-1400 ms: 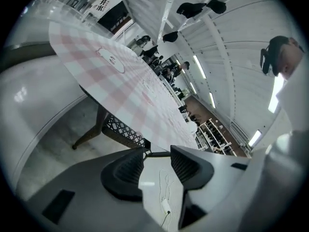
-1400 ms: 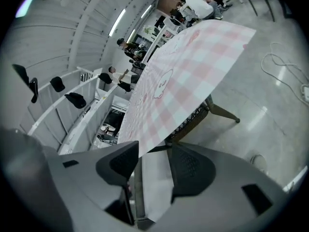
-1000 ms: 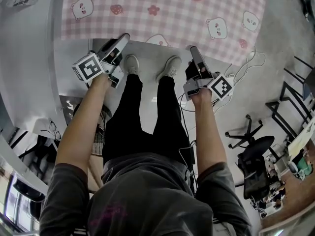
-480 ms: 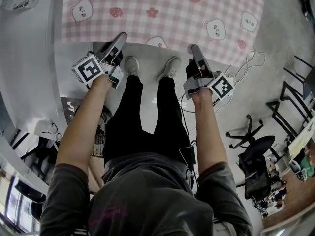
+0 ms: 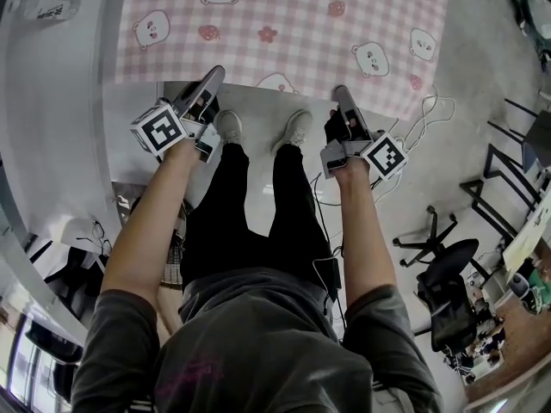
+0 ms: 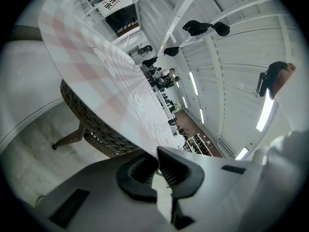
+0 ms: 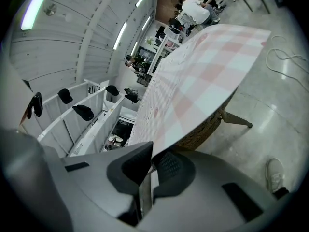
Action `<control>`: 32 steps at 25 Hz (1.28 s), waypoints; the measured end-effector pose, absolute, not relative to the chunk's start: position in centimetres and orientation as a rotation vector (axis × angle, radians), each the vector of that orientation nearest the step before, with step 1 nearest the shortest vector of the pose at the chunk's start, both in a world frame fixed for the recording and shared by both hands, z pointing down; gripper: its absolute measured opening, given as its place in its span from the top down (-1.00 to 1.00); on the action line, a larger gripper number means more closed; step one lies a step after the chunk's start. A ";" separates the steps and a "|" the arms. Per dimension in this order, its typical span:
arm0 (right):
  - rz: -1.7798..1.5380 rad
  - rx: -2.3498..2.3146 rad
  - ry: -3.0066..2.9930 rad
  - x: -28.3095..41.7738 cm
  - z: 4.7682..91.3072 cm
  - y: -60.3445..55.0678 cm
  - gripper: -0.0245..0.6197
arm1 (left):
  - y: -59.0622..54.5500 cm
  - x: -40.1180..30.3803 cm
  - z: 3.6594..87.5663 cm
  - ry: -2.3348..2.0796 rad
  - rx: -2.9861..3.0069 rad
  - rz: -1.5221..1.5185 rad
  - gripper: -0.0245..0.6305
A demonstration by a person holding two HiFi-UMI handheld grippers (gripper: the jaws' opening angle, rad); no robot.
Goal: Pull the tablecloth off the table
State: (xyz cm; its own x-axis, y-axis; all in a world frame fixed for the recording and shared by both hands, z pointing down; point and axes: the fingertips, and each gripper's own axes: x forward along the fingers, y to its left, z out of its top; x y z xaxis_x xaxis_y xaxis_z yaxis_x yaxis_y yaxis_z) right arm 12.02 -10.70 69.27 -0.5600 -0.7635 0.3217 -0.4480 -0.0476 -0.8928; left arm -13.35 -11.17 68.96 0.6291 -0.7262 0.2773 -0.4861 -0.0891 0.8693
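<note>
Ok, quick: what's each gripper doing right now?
Left gripper: closed, pinching the near edge of the tablecloth.
Right gripper: closed, pinching the same near edge of the tablecloth.

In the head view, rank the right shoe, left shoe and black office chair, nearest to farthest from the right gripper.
1. right shoe, just left of the right gripper
2. left shoe, farther left
3. black office chair, lower right
</note>
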 end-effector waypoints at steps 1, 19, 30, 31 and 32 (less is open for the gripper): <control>-1.635 -1.302 1.955 12.1 69.0 -10.8 0.91 | -11.3 -13.3 68.6 -0.985 1.749 -0.267 0.92; -1.565 -1.405 1.892 11.8 69.7 -11.7 0.91 | -13.0 -13.1 70.2 -0.848 1.802 -0.209 0.92; -1.534 -1.324 1.963 12.5 66.7 -11.5 0.91 | -12.6 -12.2 67.0 -0.909 1.846 -0.229 0.92; -1.543 -1.318 1.955 12.8 66.2 -11.7 0.91 | -12.8 -12.0 66.1 -0.918 1.853 -0.229 0.92; -1.552 -1.311 1.947 13.1 65.4 -12.0 0.91 | -13.2 -11.7 65.1 -0.927 1.859 -0.229 0.92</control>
